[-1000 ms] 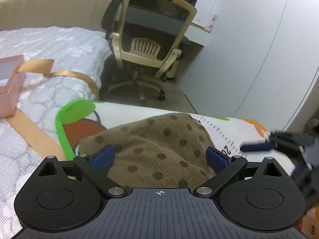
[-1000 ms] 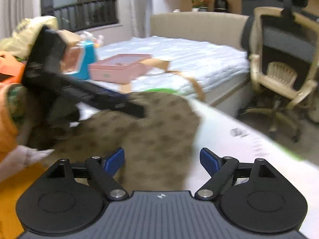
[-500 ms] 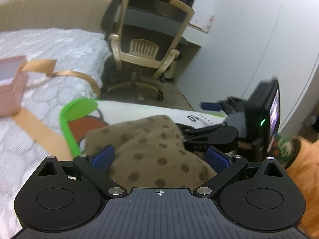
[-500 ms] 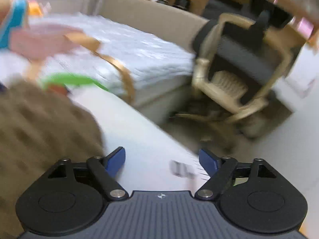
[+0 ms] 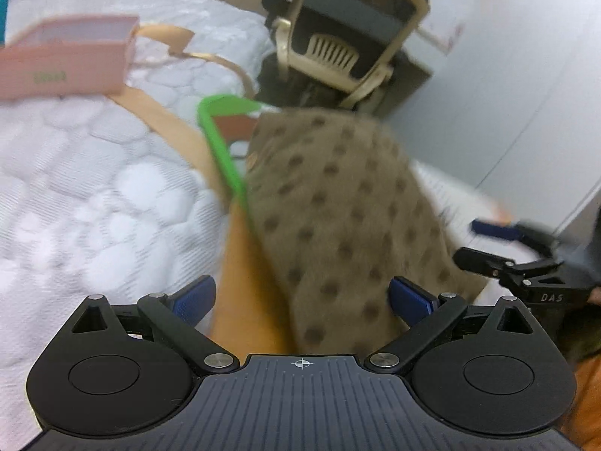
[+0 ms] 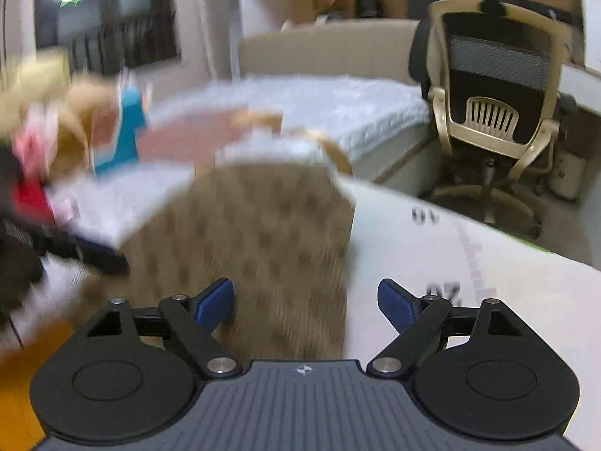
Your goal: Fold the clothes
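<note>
Bed (image 5: 94, 195) fills the left half of the left wrist view, its white quilt running under a printed mat (image 6: 469, 263) that takes the lower right of the right wrist view. On the mat lies the garment (image 5: 338, 206), brown with darker dots, a long folded strip through the middle of both frames. A chair (image 6: 492, 105) stands beyond the bed, upper right, well apart from the work. A pink box (image 5: 67, 60) sits upper left on the quilt, near a tan strap (image 5: 169, 127).

Left gripper (image 5: 302, 297) hangs over the near end of the garment, jaws wide apart, holding nothing. Right gripper (image 6: 305, 300) is likewise spread and empty, its left pad over cloth, its right over bare mat.

To fold well, I judge each gripper should take one near corner, pinch through all layers, and lift evenly so the strip does not skew.

Room is widest to the right, on bare mat; at left the green mat border (image 5: 221, 150) and the strap crowd the garment's edge, so keep the fold inside the border
</note>
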### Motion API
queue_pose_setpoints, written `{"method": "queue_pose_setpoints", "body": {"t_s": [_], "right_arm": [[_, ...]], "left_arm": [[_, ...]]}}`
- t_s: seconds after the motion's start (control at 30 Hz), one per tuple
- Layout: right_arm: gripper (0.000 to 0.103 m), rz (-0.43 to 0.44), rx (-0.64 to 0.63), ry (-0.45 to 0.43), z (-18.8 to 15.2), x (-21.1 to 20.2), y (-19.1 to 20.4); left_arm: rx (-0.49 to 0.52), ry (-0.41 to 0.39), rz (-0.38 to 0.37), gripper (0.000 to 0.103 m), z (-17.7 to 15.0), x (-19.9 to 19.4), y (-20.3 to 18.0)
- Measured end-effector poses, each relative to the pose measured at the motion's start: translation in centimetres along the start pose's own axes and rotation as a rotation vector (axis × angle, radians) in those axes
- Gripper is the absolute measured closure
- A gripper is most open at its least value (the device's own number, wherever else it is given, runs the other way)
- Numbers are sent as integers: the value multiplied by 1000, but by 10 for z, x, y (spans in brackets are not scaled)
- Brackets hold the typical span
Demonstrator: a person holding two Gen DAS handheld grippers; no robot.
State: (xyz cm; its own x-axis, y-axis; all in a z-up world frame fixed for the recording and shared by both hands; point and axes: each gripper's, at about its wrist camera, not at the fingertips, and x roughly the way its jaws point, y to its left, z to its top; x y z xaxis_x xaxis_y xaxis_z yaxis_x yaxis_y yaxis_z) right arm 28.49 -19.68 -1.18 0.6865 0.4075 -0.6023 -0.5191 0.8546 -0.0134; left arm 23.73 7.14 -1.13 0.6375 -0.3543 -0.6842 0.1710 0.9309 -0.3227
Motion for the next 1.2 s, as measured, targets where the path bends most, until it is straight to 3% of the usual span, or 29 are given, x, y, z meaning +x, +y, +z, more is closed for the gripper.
{"method": "queue_pose_setpoints", "body": {"t_s": [0.13, 0.27, 0.3, 0.33, 0.37, 0.43, 0.47, 0.5, 0.57, 0.73, 0.83, 0.9, 1.0, 1.2], "right_arm": [[21, -104, -258, -80, -19, -24, 36], [46, -163, -452, -72, -34, -30, 63], [51, -174, -492, -57, -38, -29, 68], [55, -183, -517, -38, -42, -26, 71], [61, -191, -523, -24, -45, -20, 71], [69, -210, -525, -29, -47, -15, 72], [84, -233, -518, -63, -45, -17, 72], [88, -258, -512, -104, -41, -21, 73], [88, -295, -517, -168, -35, -28, 76], [88, -310, -613, -120, -46, -8, 86], [101, -301, -562, -192, -39, -19, 87], [101, -288, -529, -237, -32, -39, 87], [101, -251, -530, -217, -35, -58, 89], [100, -179, -544, -67, -69, -46, 93]], "left_arm": [[111, -94, 61, 2, -18, -34, -13], [269, -213, 91, 4, -38, -57, -36], [320, -219, 104, 9, -43, -56, -43], [370, -224, 116, 24, -47, -54, -50], [414, -217, 123, 29, -49, -50, -56], [446, -200, 122, 30, -51, -44, -63], [448, -196, 117, 30, -52, -42, -65], [451, -193, 112, 30, -52, -40, -67], [465, -207, 112, 30, -53, -40, -70], [500, -211, 124, 30, -56, -29, -74], [522, -204, 137, 30, -57, -21, -77], [523, -193, 120, 29, -57, -22, -75], [520, -170, 69, 22, -58, -27, -71], [415, -144, -115, 13, -46, -46, -58]]}}
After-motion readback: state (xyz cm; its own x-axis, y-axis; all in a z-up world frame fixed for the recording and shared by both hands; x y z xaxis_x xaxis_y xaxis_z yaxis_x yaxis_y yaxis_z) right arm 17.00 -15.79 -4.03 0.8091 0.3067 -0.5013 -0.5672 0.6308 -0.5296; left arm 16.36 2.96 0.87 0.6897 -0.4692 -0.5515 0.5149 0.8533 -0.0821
